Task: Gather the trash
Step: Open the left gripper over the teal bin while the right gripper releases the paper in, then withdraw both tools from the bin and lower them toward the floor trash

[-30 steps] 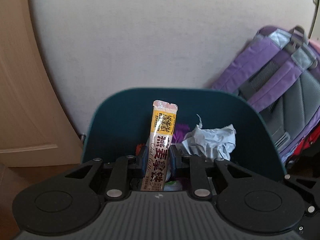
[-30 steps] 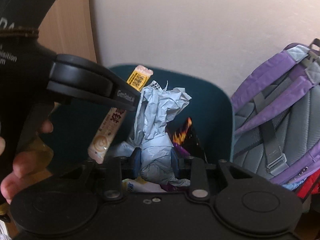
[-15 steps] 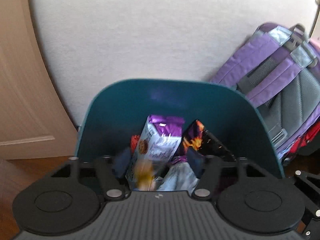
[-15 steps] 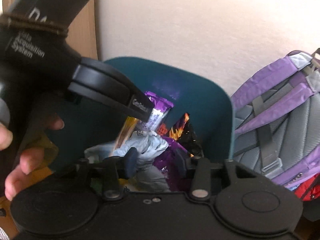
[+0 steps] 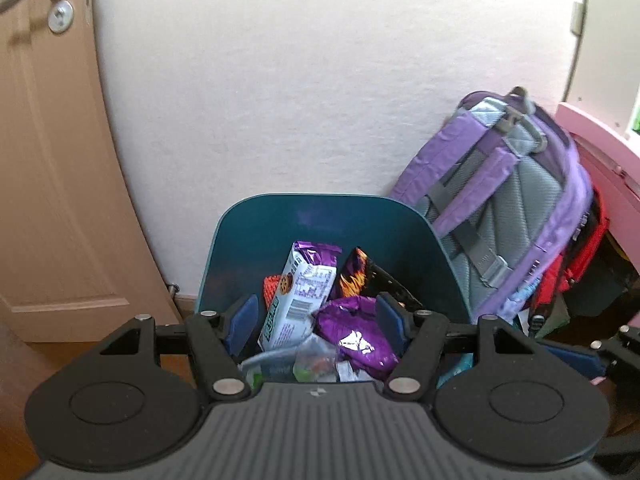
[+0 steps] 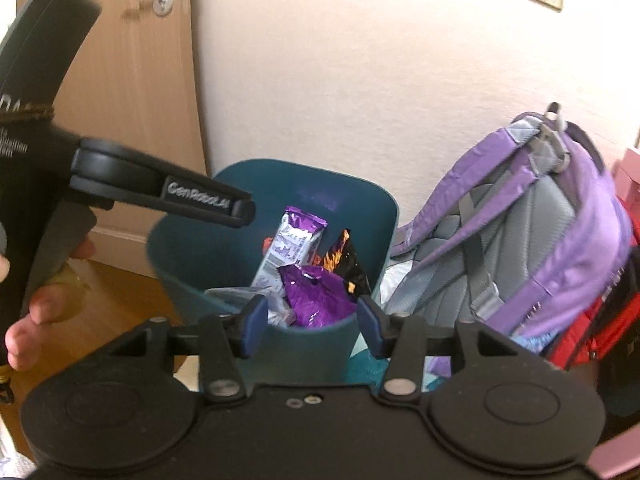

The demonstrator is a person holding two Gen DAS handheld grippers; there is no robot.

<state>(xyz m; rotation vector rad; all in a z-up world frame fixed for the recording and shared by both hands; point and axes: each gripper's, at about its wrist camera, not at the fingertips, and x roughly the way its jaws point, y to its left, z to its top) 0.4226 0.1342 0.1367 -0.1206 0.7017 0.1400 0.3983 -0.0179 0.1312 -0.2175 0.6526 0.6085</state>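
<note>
While the teal bin [image 5: 320, 220] is seen from the left wrist, the left gripper [image 5: 316, 320] is held just above its near rim, with the jaws wide apart and nothing held between them. Inside the bin a white and purple cookie wrapper [image 5: 300, 292] is seen leaning up, with a black flame-print packet [image 5: 360, 276] just beside it and a crumpled purple foil wrapper [image 5: 356, 332] in front. A purple backpack [image 5: 500, 208] is propped against the wall just right of the bin, and a wooden door [image 5: 52, 160] is seen to the bin's left.

From the right wrist, the right gripper [image 6: 312, 322] is held over the near rim of the bin [image 6: 180, 272]; its jaws are opening and nothing is gripped. The same wrappers are seen inside the bin. The left gripper is seen above the bin's left side, held by a hand [image 6: 36, 312].
</note>
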